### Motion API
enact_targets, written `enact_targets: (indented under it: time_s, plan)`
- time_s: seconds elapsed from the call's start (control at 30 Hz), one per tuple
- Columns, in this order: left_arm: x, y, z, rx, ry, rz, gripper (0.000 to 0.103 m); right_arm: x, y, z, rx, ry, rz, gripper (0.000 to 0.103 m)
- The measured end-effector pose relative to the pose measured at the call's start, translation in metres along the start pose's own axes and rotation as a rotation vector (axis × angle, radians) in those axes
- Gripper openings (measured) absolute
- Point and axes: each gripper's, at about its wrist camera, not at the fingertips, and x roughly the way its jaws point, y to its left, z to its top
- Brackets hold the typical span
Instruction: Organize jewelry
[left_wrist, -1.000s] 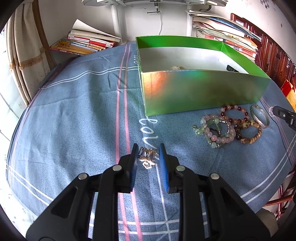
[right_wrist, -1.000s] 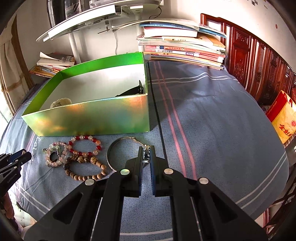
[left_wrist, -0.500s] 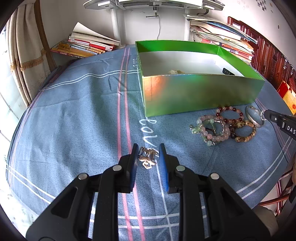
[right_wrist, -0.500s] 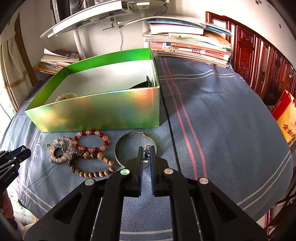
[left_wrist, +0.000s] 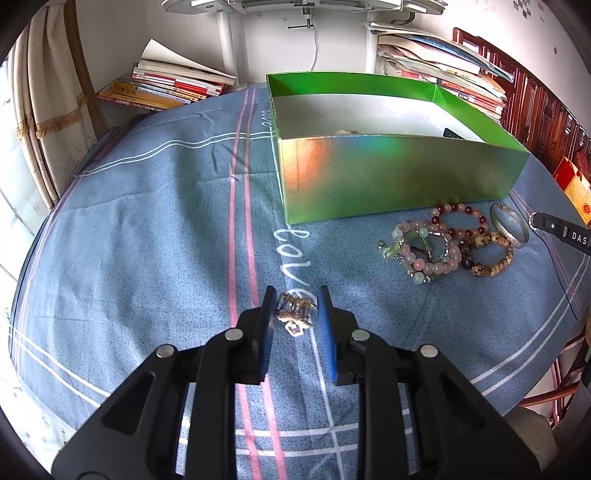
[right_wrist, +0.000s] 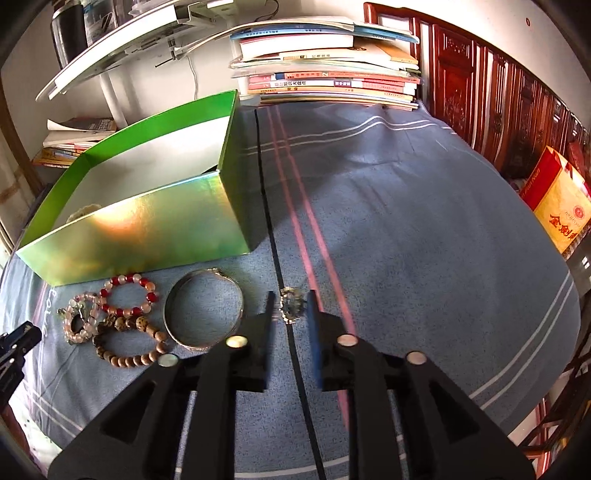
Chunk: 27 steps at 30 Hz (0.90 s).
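Both grippers straddle small trinkets on the blue cloth, near side of the green box. Left gripper spread around a silvery charm; right gripper spread around a small ring. Risk: either tiny piece could skid on the fabric as the pads close.

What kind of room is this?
Likely a home study or living room: stacked books, carved dark-red wooden cabinets, and a blue striped tablecloth under a shiny green cardboard box.
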Motion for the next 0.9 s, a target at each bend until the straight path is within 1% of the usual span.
enact_targets:
  time_s: [0.03, 0.1, 0.2, 0.3, 0.4, 0.5, 0.63, 0.77, 0.9]
  plan:
    - [0.0, 0.0, 0.0, 0.001, -0.001, 0.0, 0.023, -0.002, 0.002, 0.0, -0.008, -0.011, 0.004, 0.025]
    - [0.001, -0.001, 0.0, 0.003, 0.001, -0.001, 0.023, -0.007, 0.01, 0.0, -0.039, -0.033, 0.018, 0.025]
    - [0.004, -0.001, -0.001, 0.004, 0.006, 0.0, 0.023, -0.009, 0.024, -0.001, -0.089, -0.043, 0.034, 0.025]
    - [0.003, -0.001, -0.002, 0.004, 0.004, 0.001, 0.023, -0.003, 0.036, -0.003, -0.123, -0.02, 0.042, 0.025]
    - [0.005, 0.001, -0.001, 0.0, 0.007, 0.004, 0.024, 0.002, 0.037, -0.006, -0.115, 0.006, 0.057, 0.025]
    - [0.006, 0.002, -0.002, -0.003, 0.01, 0.008, 0.027, -0.004, 0.04, -0.008, -0.12, 0.005, 0.08, 0.025]
    - [0.006, 0.002, -0.002, -0.004, 0.008, 0.005, 0.03, -0.013, 0.048, -0.013, -0.159, -0.003, 0.08, 0.025]
    - [0.006, 0.0, -0.003, -0.001, 0.007, 0.006, 0.032, -0.013, 0.052, -0.016, -0.165, 0.002, 0.101, 0.025]
    - [0.006, -0.001, -0.003, -0.001, 0.008, 0.006, 0.034, -0.01, 0.063, -0.018, -0.211, 0.015, 0.115, 0.025]
